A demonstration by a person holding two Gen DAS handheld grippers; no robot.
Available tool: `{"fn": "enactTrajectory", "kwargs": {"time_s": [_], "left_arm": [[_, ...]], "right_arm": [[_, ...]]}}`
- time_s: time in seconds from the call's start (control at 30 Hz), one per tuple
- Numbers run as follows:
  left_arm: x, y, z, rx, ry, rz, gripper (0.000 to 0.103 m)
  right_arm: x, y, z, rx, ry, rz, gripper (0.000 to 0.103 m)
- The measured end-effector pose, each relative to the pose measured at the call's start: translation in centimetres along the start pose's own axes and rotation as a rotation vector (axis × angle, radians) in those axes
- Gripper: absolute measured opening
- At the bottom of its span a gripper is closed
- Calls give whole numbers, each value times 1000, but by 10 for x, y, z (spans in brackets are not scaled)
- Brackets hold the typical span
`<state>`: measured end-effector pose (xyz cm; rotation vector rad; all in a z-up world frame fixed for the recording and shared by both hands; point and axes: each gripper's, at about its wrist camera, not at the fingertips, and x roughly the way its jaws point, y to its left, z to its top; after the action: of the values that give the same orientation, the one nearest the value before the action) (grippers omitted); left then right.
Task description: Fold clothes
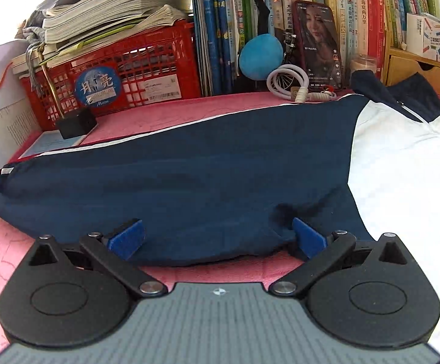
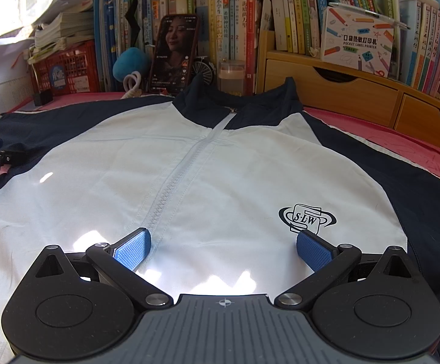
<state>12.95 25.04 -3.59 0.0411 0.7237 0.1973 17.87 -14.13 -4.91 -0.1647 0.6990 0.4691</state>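
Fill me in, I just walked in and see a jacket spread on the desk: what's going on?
A person with a gripper in each hand is starting to fold a navy-and-white jacket, which lies flat and zipped on a pink cloth. The left tool is open at the near edge of the navy sleeve. The right tool is open over the white front, gripping nothing. No fold is made yet.
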Motion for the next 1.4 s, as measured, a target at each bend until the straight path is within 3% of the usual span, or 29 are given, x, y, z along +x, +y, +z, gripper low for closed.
{"fn": "enactTrajectory", "kwargs": {"time_s": [0.37,0.53,0.63,0.77,0.87,0.93,1.07,1.17,1.33,1.4], "left_arm": [[-20,2,15,-97,75,244,103],[-1,17,20,-232,203,223,103],[-3,22,18,-253,222,199,103],[-23,21,16,-189,210,172,103],[-48,14,17,-132,164,177,103],[-64,8,20,-107,120,142,103],[-76,-22,37,-78,36,25,103],[-61,-58,51,-52,4,-53,103],[-13,-122,59,-19,24,-106,103],[2,-135,56,4,41,-91,103]], "right_arm": [[0,0,1,0,0,0,103],[-1,0,1,1,0,0,103],[-1,0,1,1,0,0,103],[-1,0,1,1,0,1,103],[-1,0,1,1,0,1,103],[0,0,0,1,0,0,103],[0,0,0,1,0,0,103],[0,0,0,1,0,1,103],[0,0,-1,2,0,1,103],[-1,0,-1,4,-1,4,103]]}}
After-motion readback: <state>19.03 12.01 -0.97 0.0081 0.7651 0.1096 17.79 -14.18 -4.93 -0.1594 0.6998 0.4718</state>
